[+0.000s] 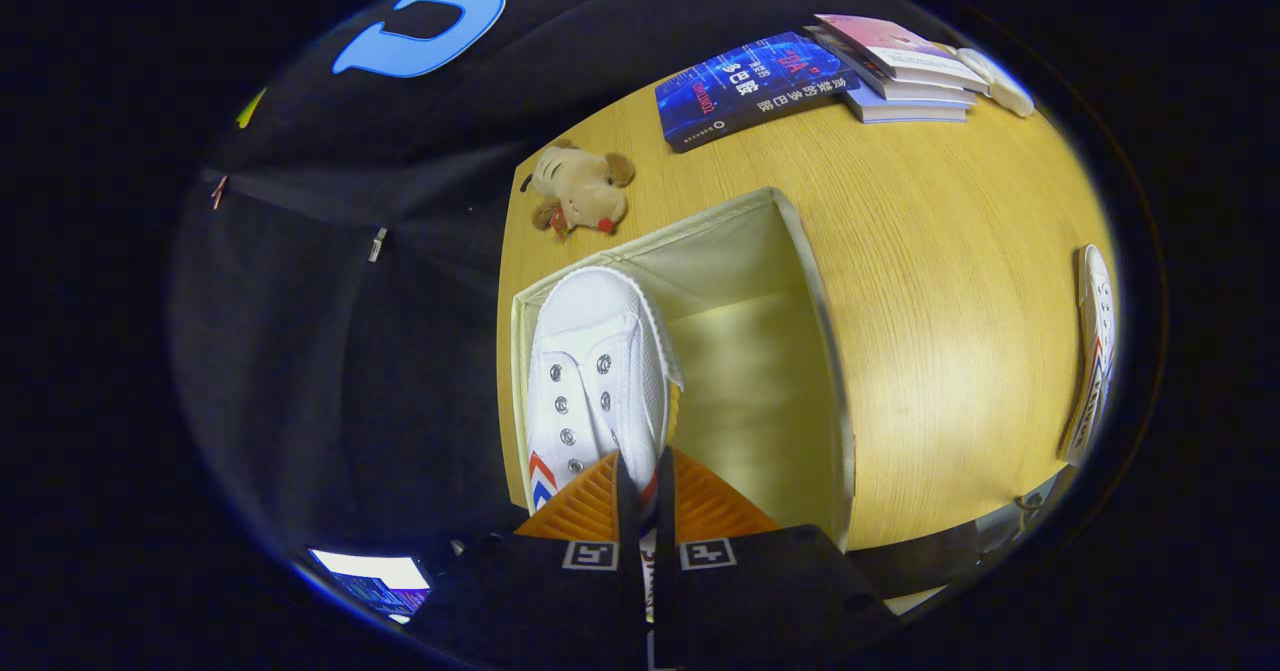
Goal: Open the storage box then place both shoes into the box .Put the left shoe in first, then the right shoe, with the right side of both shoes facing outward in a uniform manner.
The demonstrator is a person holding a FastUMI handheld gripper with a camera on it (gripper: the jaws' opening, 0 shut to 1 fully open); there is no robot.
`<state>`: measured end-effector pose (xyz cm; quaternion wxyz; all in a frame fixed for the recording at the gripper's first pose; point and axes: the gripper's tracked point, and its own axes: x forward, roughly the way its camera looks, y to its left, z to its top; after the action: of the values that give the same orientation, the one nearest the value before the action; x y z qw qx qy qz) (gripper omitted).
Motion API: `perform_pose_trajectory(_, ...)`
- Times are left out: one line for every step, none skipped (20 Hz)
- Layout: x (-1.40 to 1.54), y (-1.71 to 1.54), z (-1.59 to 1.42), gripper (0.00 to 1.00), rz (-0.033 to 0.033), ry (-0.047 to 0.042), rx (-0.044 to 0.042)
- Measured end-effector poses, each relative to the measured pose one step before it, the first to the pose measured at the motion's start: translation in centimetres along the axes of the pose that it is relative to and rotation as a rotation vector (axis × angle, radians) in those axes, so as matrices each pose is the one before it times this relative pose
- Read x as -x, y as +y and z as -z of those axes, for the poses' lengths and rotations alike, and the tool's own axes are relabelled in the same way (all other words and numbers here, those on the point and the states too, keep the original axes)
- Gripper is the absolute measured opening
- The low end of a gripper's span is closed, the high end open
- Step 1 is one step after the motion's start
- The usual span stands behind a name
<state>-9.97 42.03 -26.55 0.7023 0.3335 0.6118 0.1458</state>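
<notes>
In the gripper view, the tongs (pixel 640 496) are pinching the heel end of a white shoe (pixel 598 371), fingers nearly closed on its edge, and holding it over the open storage box (pixel 820 351), toe pointing ahead along the box's left wall. The second shoe (pixel 1095 351) is lying well apart on the counter (pixel 950 281). The thin grip is risking a slip or twist, so the shoe may be landing with the wrong side outward, or catching the wall.
</notes>
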Motion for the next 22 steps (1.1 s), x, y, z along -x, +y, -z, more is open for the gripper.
perform_pose_trajectory(-0.391,-0.029,0.116,0.07,0.00929,0.00490,-0.00248)
perform_pose_trajectory(-0.412,-0.048,0.148,0.08,0.00720,0.00588,0.00022)
perform_pose_trajectory(-0.395,-0.027,0.223,0.08,0.00828,0.00523,0.00006)
perform_pose_trajectory(-0.348,-0.113,0.141,0.08,0.00860,0.00528,-0.00105)
perform_pose_trajectory(-0.338,-0.137,0.099,0.08,0.00709,0.00398,-0.00212)
perform_pose_trajectory(-0.310,-0.041,0.015,0.08,0.00500,0.00152,-0.00293)
perform_pose_trajectory(-0.215,-0.058,0.053,0.08,0.00316,0.00141,-0.00080)
perform_pose_trajectory(-0.124,-0.019,0.026,0.08,0.00055,0.00035,-0.00290)
perform_pose_trajectory(-0.147,0.052,0.029,0.08,-0.00262,-0.00112,-0.00358)
perform_pose_trajectory(-0.057,0.103,0.067,0.08,-0.00707,0.00074,-0.00563)
perform_pose_trajectory(-0.161,0.231,0.064,0.08,-0.01047,0.00291,-0.00526)
perform_pose_trajectory(-0.127,0.199,0.072,0.08,-0.01169,0.00255,-0.00572)
perform_pose_trajectory(-0.043,0.146,0.176,0.08,-0.00704,0.00473,-0.00240)
perform_pose_trajectory(-0.037,-0.108,0.029,0.08,0.00266,0.00150,-0.00064)
perform_pose_trajectory(-0.037,-0.086,-0.029,0.08,0.00270,-0.00053,0.00133)
perform_pose_trajectory(-0.004,-0.109,0.049,0.08,0.00265,0.00191,0.00324)
perform_pose_trajectory(-0.072,-0.075,0.019,0.08,0.00234,-0.00166,-0.00012)
perform_pose_trajectory(-0.043,-0.029,0.056,0.08,0.00063,0.00044,0.00175)
perform_pose_trajectory(-0.072,0.090,0.026,0.08,-0.00255,-0.00041,-0.00101)
perform_pose_trajectory(-0.111,-0.024,0.082,0.11,-0.00047,-0.00135,0.00207)
perform_pose_trajectory(-0.074,0.059,0.165,0.11,-0.00223,0.00135,0.00032)
perform_pose_trajectory(0.025,-0.039,0.076,0.11,-0.00274,0.00166,-0.00530)
